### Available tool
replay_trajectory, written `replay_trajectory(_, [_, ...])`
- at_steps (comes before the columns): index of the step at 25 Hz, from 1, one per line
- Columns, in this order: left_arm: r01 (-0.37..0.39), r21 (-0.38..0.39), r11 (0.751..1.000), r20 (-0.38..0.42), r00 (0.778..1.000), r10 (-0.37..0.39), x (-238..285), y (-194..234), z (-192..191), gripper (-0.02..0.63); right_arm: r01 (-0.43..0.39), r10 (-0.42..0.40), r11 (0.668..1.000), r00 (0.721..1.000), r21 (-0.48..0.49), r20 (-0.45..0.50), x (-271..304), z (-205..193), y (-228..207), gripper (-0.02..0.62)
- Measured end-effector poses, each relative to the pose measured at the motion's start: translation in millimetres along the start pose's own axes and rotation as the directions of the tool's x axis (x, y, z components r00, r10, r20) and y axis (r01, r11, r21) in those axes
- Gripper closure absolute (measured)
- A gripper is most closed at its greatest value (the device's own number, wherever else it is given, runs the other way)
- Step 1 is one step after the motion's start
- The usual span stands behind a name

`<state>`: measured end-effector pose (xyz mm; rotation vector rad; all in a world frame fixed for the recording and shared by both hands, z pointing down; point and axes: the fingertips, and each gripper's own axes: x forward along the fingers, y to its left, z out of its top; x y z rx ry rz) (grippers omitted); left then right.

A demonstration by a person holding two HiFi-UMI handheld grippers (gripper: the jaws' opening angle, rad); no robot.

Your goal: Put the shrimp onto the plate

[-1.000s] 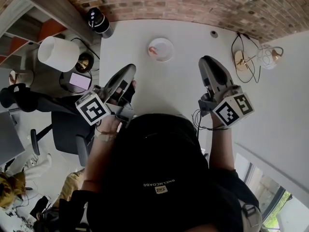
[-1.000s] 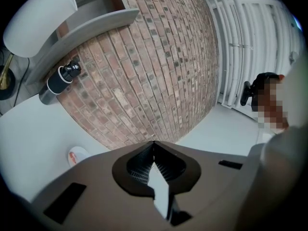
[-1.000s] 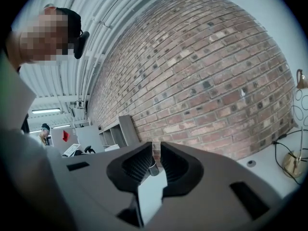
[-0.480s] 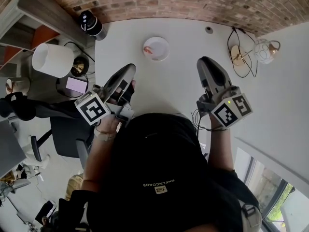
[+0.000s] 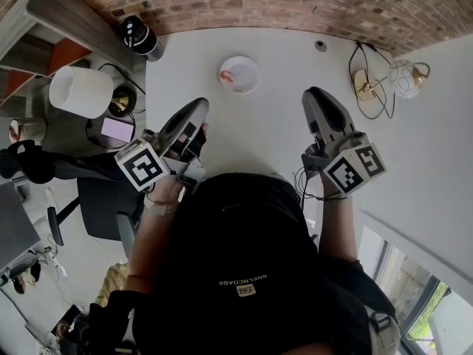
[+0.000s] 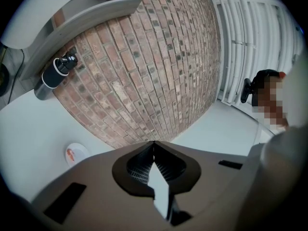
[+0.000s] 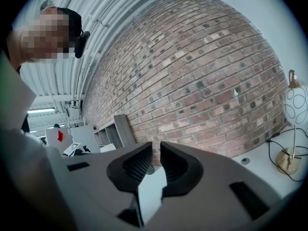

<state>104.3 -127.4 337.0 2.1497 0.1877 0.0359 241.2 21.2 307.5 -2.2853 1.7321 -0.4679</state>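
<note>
- One shrimp [image 5: 230, 78] lies on the plate [image 5: 251, 68], ahead of both pairs of fingers and well apart from them, nearer the left pair
- Probably light, soft, slippery and a little fragile; best pinched gently across its thick middle
- Nothing else shows in the plate
- Left gripper [image 6: 154, 144]: fingers pressed together, empty
- Right gripper [image 7: 156, 147]: fingers a narrow slit apart, empty

Black top [image 5: 244, 235], small white logo [image 5: 244, 286], grey left hand-held gripper [image 5: 198, 104], grey right hand-held gripper [image 5: 313, 92], cubes [image 5: 140, 166] with black square markers
</note>
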Motion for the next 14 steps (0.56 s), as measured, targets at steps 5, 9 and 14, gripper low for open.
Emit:
replay_trajectory(5, [-0.010, -0.002, 1.000, -0.005, 1.000, 0.010, -1.1, 0.4, -2.4, 0.601, 0.001, -0.001, 1.000, 1.000, 0.008, -0.008, 0.5, -3.3, -3.2, 0.540])
replay_trajectory(9, [-0.015, -0.009, 1.000, 0.003, 1.000, 0.015, -3.3, 0.4, -3.1, 0.601, -0.007, 0.007, 1.000, 1.000, 0.007, -0.013, 0.8, -4.6, -1.9, 0.540])
replay_trajectory(14, [-0.018, -0.001, 1.000, 0.011, 1.000, 0.018, -6.9, -1.0, -1.6, 0.601, -0.009, 0.009, 1.000, 1.000, 0.004, -0.019, -0.8, -6.0, -0.1, 0.540])
